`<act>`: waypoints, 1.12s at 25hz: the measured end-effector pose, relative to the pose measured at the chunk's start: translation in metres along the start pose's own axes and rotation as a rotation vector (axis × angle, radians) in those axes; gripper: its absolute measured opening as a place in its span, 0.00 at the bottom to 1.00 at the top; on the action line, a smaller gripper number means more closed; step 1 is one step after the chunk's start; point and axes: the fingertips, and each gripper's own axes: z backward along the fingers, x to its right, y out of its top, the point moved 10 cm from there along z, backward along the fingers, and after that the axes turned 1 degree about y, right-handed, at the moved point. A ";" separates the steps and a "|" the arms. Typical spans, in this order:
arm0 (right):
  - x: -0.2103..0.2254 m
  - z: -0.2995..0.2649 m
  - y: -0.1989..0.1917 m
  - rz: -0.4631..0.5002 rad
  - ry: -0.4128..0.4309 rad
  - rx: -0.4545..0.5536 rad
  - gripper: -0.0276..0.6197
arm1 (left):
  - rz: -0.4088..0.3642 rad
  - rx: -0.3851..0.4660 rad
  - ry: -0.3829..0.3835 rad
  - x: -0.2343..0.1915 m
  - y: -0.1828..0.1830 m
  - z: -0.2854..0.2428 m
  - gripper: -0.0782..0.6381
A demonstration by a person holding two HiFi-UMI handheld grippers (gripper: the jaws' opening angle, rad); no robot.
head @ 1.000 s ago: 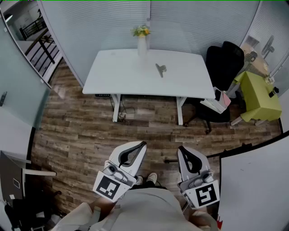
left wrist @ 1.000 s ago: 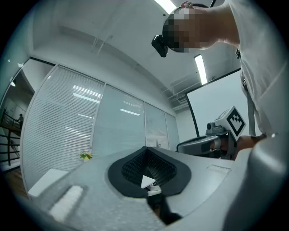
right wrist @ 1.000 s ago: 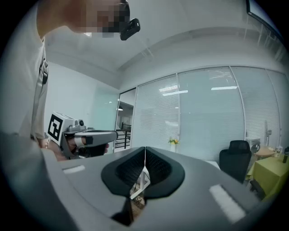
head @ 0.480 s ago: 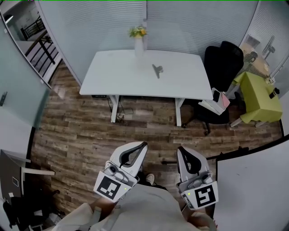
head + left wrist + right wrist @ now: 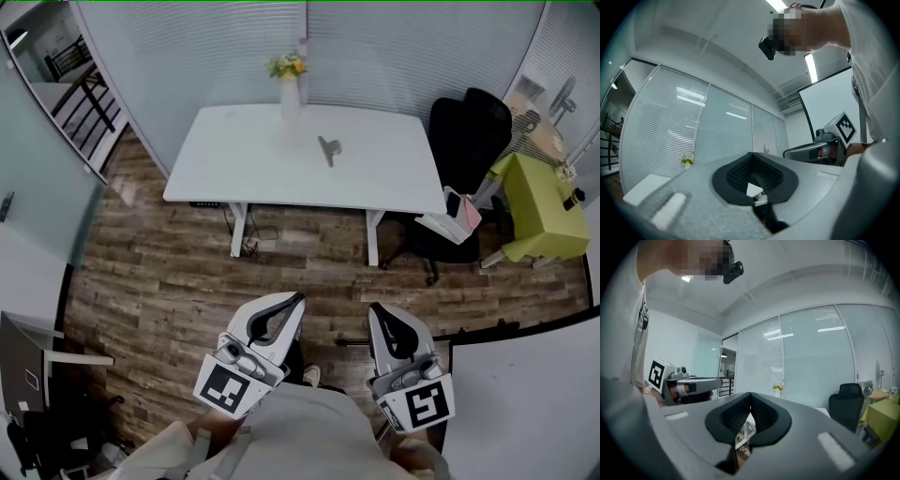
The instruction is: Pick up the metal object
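Note:
The metal object is a small grey piece lying near the middle of the white table, far ahead of me across the wood floor. Both grippers are held low and close to my body, well short of the table. In the head view my left gripper has its tips together with nothing between them. The left gripper view shows those jaws meeting in front of the camera. My right gripper is also shut and empty, and its jaws touch at the tip.
A white vase with flowers stands at the table's far edge. A black office chair sits at the table's right end, beside a green-covered side table. A whiteboard stands at my right, and glass walls close the room.
The view has shifted a little as I step; the table sits slightly further left in the frame. Both grippers keep their place and stay shut.

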 end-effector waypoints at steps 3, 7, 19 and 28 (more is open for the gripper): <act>0.005 -0.018 0.002 0.008 0.004 -0.001 0.05 | 0.000 0.000 0.008 -0.017 -0.002 -0.007 0.11; 0.016 -0.051 0.001 0.009 0.012 -0.006 0.05 | 0.004 0.004 0.019 -0.046 -0.006 -0.021 0.11; 0.043 -0.178 0.008 0.032 0.023 -0.031 0.05 | 0.025 0.013 0.031 -0.163 -0.016 -0.068 0.11; 0.054 -0.245 0.006 0.021 -0.001 -0.046 0.05 | 0.027 0.007 0.014 -0.233 -0.025 -0.095 0.11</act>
